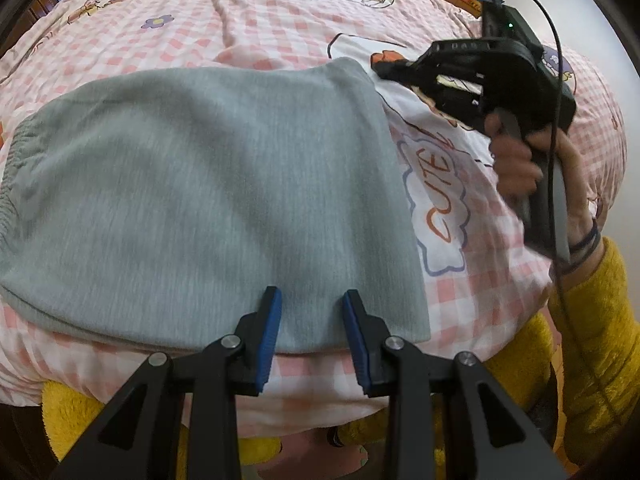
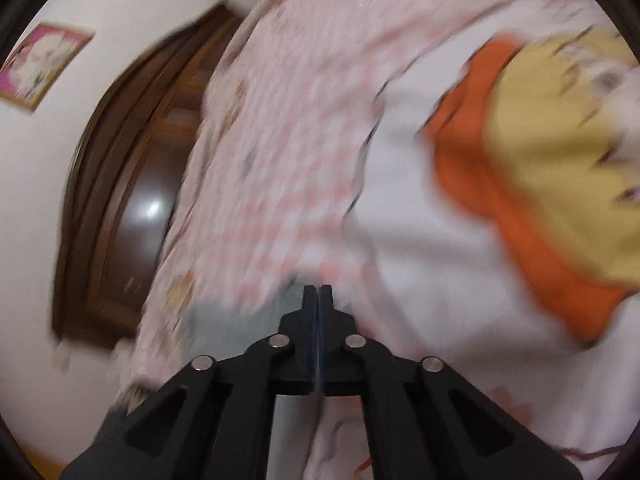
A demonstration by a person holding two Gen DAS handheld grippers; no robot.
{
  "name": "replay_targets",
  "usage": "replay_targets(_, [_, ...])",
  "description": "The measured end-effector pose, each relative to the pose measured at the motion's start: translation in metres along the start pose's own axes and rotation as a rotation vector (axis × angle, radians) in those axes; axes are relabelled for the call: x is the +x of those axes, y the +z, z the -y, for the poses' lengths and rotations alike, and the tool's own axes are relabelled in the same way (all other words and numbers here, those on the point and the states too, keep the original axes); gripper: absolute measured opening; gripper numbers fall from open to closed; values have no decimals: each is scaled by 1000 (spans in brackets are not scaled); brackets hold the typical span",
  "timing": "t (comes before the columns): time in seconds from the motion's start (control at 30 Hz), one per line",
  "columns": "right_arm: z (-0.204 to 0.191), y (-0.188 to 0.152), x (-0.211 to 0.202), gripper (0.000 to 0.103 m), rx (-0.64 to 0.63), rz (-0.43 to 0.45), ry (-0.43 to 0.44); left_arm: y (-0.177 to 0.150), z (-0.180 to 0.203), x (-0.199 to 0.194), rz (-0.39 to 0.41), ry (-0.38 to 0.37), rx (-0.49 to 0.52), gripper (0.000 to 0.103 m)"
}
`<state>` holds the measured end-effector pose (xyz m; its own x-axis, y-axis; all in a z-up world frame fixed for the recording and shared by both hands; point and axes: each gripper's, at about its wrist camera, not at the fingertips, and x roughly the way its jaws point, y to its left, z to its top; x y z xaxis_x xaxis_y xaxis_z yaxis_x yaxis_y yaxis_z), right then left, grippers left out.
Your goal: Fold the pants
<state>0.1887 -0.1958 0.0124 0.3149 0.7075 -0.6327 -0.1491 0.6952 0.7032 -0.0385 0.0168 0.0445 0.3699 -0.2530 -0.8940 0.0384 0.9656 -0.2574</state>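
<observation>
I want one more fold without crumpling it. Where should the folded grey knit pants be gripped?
Probably the near right corner of the folded grey knit pants, approached from the bed's near edge: its layered edges lie flat and exposed there, beside the open left gripper.

A pink-and-white checked bedspread (image 1: 248, 28) covers the bed and serves as the landmark. Printed on it are a cartoon figure in an orange hat (image 2: 520, 184), a purple flower (image 1: 158, 21) and a cloud shape with orange letters (image 1: 440, 208). Beyond the bedspread's far edge stand a dark wooden headboard (image 2: 132, 184) and a white wall, where a framed pink picture (image 2: 42, 64) hangs above the headboard.
</observation>
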Motion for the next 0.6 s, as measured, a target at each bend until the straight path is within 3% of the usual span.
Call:
replay_targets(0.1, [5, 4, -12, 1, 32, -16, 49, -1, -2, -1, 5, -8, -2, 33])
replay_targets(0.17, [-8, -10, -16, 3, -28, -60, 14, 0, -3, -1, 6, -17, -6, 33])
replay_targets(0.2, [-13, -18, -17, 7, -55, -78, -13, 0, -3, -2, 6, -20, -10, 33])
replay_targets(0.27, [-21, -40, -18, 36, -83, -117, -30, 0, -4, -4, 7, -31, -19, 33])
replay_targets(0.3, [-23, -53, -18, 39, -80, -136, -24, 0, -6, -6, 9, -37, -25, 33])
replay_targets(0.43, [-23, -91, -14, 39, -43, -205, -16, -1, -6, -16, 21, -6, -11, 33])
replay_targets(0.6, [-28, -117, -20, 39, -19, -179, -18, -2, -18, -36, 71, 68, -7, 33])
